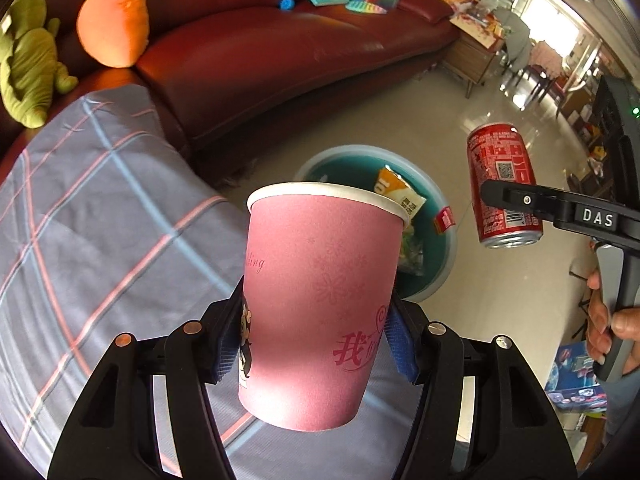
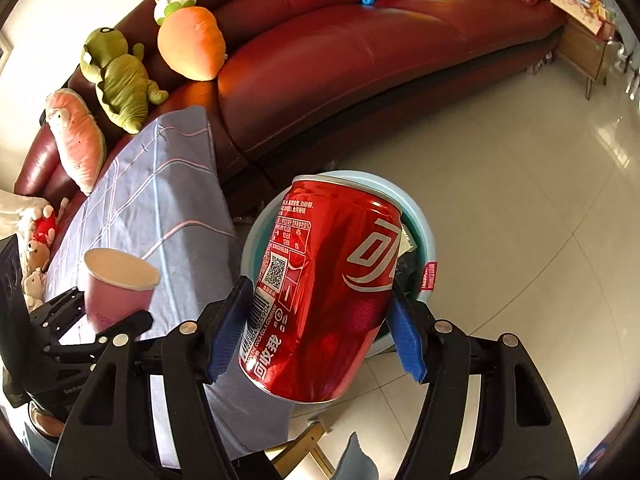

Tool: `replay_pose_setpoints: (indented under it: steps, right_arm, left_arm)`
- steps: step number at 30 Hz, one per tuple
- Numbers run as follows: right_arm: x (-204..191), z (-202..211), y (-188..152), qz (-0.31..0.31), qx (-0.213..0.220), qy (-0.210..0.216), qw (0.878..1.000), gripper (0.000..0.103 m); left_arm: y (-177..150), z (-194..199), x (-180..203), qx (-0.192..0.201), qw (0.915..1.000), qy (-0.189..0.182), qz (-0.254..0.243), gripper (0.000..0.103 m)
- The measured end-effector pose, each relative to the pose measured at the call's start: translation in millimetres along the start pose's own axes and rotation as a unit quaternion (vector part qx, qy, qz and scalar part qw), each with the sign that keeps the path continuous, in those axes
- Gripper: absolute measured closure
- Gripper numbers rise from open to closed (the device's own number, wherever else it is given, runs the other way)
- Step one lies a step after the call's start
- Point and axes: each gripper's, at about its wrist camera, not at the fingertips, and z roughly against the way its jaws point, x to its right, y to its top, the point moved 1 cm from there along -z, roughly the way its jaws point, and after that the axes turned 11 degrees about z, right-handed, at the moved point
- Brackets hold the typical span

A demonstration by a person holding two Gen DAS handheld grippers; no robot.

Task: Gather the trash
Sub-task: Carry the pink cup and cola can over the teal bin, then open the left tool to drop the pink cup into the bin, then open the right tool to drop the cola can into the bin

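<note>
My left gripper [image 1: 316, 340] is shut on a pink paper cup [image 1: 320, 304], held upright above the plaid cloth. My right gripper [image 2: 320, 328] is shut on a dented red cola can [image 2: 324, 288], held tilted in the air. In the left wrist view the can [image 1: 502, 184] hangs right of a teal bin [image 1: 440, 264] on the floor. In the right wrist view the bin [image 2: 424, 240] lies just behind the can, and the cup [image 2: 116, 288] shows in the left gripper [image 2: 100, 320] at lower left. The bin holds a snack wrapper [image 1: 400, 192] and other trash.
A grey plaid cloth [image 1: 100, 220] covers a table at the left. A red leather sofa [image 1: 280, 52] curves behind, with plush toys [image 2: 120, 80] and books on it. Glossy tiled floor [image 2: 520, 200] spreads to the right. A wooden cabinet [image 1: 472, 60] stands at the sofa's end.
</note>
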Motion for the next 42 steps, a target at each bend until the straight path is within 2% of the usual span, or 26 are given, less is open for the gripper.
replay_pose_setpoints:
  steps: [15,21,23,24,33,42]
  right_arm:
    - [45.8,-11.9,0.8,-0.060,-0.011,-0.012,0.998,0.040]
    - [53.3,-14.4,1.6,-0.069,-0.015,-0.020,0.997,0.040]
    - [55.5,-17.1,2.1,-0.072,-0.018,-0.021,0.997,0.040]
    - [56.1,-18.4,2.2,-0.073,-0.019,-0.021,0.997,0.040]
    - [47.5,-29.2,8.8,-0.063,-0.024,-0.011,0.998,0.040]
    - [43.2,-35.2,7.8,-0.058,-0.033,-0.006,0.998,0.040]
  left_arm:
    - [17.8,-73.2,53.2,-0.055,0.9977,-0.034,-0.023,0.040]
    - [25.9,-88.0,67.3,-0.060,0.9970,-0.033,-0.036,0.035]
    - [26.6,-90.3,66.6,-0.059,0.9972,-0.026,-0.038,0.017]
    - [26.4,-90.1,65.8,-0.054,0.9976,-0.021,-0.038,0.015]
    - [22.9,-92.7,44.9,-0.072,0.9973,-0.008,-0.009,0.015]
    - [12.3,-67.1,11.3,-0.061,0.9976,0.010,0.032,0.013]
